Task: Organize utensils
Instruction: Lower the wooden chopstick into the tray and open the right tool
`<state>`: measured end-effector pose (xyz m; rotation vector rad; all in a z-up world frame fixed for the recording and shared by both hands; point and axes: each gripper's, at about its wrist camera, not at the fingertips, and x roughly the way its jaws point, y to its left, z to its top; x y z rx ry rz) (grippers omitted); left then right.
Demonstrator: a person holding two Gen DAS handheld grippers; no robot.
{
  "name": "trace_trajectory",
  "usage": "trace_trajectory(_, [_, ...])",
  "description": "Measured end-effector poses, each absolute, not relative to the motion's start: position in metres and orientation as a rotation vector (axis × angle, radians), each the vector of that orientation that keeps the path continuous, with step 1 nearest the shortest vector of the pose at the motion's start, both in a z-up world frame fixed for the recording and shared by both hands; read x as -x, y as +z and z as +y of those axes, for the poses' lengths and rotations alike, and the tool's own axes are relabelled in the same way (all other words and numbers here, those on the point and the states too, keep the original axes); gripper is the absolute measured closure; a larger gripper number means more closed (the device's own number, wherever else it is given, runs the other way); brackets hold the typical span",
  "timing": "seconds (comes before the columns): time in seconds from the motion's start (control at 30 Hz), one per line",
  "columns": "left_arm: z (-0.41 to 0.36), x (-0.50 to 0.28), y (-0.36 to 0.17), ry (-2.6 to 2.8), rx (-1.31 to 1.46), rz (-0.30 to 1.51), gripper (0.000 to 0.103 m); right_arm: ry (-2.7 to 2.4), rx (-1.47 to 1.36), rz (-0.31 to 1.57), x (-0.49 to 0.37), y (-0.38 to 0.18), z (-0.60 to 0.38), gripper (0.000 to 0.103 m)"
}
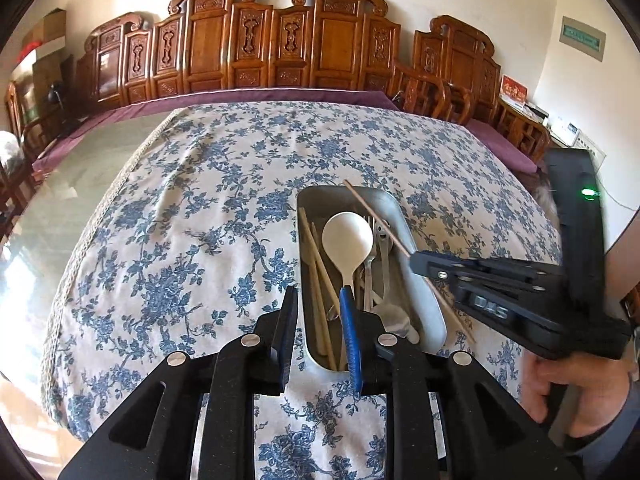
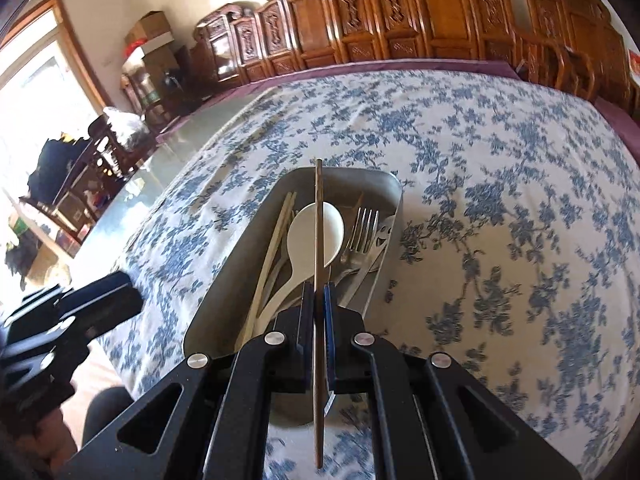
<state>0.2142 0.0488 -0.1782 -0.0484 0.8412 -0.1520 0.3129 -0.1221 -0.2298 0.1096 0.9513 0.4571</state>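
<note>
A tray sits on the cloth that covers the worktop. In the tray lie chopsticks on the left, a big spoon in the middle and a fork on the right. Carved chairs stand behind the worktop.

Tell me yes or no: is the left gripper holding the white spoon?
No. The left gripper is open over the metal tray, and the white spoon lies in the tray, not clamped.
</note>
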Motion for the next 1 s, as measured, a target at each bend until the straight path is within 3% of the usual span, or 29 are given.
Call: trace_trajectory(1.0, [0.063, -0.209, -0.174, -0.134, 0.062, 0.836, 0.083, 0.518, -0.113, 0.942, -0.314, -0.245, -0.097, 0.093])
